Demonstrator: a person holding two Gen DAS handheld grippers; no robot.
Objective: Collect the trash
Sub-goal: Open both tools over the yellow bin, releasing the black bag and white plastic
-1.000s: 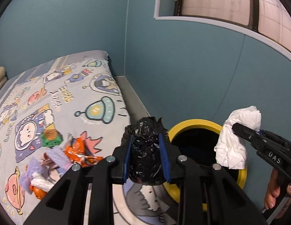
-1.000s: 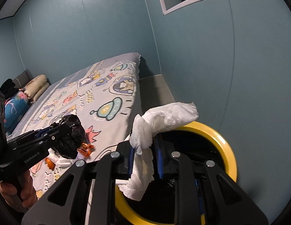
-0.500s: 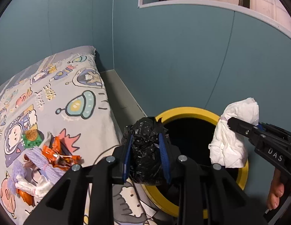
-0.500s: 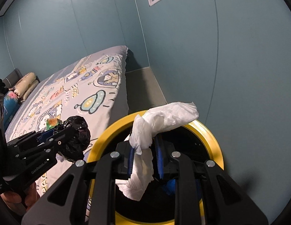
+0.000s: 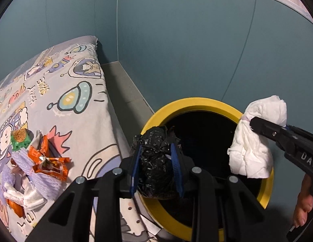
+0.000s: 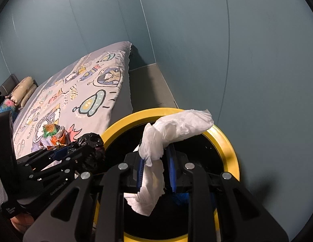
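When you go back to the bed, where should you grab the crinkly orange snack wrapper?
Pinch the crinkly orange snack wrapper at its flat sealed end sticking out toward the bed edge, coming from above. It lies crumpled on the heap of purple and white scraps, so that free edge is probably easiest to take alone.

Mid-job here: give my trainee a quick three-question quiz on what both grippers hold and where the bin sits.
1. True or false: the left gripper is shut on a crumpled black plastic bag.
2. What does the right gripper hold? A) orange snack wrapper B) crumpled white tissue C) nothing
3. Fill in: the round bin has a ____ rim.

Key: 1 true; 2 B, the crumpled white tissue; 3 yellow.
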